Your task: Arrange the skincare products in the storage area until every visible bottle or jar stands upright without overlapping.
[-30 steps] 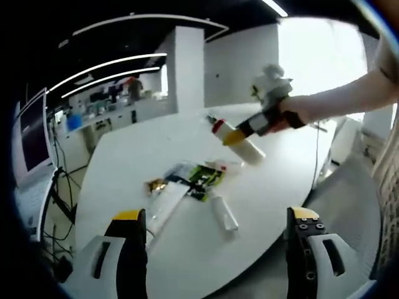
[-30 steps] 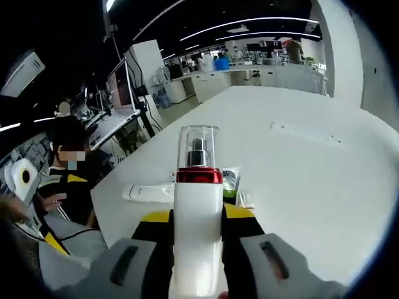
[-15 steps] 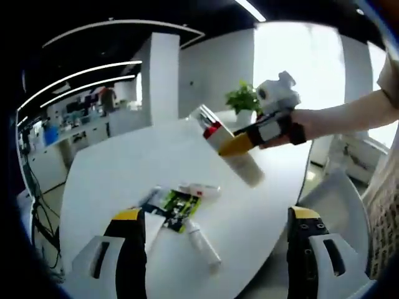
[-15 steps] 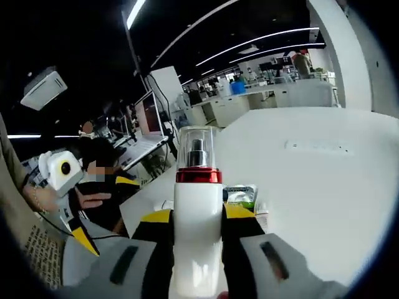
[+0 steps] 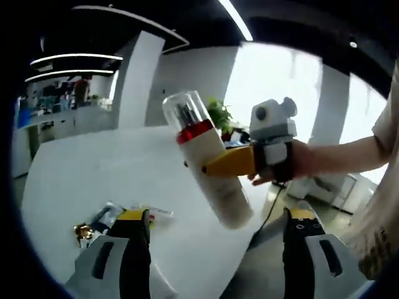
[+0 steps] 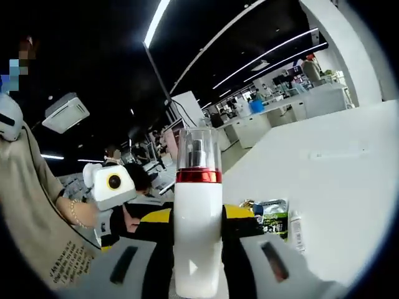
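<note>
The white table (image 5: pixel 93 180) spreads across the scene, its far end running toward a bright office. Above its near right edge the right hand-held gripper (image 5: pixel 215 168) holds a white pump bottle (image 5: pixel 209 168) in the air, its yellow-tipped jaws clamped on the body below the red collar and clear cap. In the left gripper view the bottle leans with its cap to the upper left; in the right gripper view the same bottle (image 6: pixel 198 230) rises straight between that gripper's jaws (image 6: pixel 198 218). The left hand-held gripper (image 5: pixel 212 227) is low and near, jaws wide apart with nothing between them.

On the table, left of the bottle, small items lie flat: a gold-foil sachet (image 5: pixel 82 232), a green and black packet (image 6: pixel 273 218) and a thin white tube (image 6: pixel 295 232).

As a judgement, the task is at an early stage: the bottle is lifted but not yet set standing, and the flat items are not yet sorted.
</note>
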`<action>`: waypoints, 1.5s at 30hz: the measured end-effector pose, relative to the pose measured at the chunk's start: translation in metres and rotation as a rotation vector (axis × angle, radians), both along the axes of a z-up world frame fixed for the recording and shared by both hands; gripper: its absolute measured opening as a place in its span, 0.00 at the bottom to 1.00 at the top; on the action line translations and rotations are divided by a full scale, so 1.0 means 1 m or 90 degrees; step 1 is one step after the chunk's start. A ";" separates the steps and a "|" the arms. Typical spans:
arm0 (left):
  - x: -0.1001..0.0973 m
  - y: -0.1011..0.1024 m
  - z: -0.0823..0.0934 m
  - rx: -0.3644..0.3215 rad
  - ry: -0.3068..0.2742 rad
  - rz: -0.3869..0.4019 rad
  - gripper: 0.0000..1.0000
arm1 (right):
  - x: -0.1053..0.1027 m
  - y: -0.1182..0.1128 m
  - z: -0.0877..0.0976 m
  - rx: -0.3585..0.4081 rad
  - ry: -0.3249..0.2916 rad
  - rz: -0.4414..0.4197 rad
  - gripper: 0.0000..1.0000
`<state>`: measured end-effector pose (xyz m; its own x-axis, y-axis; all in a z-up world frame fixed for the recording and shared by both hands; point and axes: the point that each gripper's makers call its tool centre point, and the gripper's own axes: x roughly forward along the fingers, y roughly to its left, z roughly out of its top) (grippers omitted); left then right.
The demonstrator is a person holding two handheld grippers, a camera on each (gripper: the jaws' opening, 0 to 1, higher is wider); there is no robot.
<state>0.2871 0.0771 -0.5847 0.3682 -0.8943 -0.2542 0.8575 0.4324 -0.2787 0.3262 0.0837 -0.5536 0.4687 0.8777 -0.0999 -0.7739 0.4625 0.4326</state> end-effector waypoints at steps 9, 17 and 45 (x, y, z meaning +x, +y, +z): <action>-0.005 -0.020 0.012 -0.068 0.038 -0.093 0.63 | -0.015 0.010 0.013 0.055 0.001 0.069 0.27; -0.005 -0.027 0.018 -0.072 0.039 -0.120 0.37 | -0.021 0.007 0.018 0.088 -0.011 0.103 0.28; 0.033 -0.070 -0.024 0.133 -0.075 -0.041 0.28 | 0.004 -0.043 -0.007 -0.067 -0.114 0.016 0.32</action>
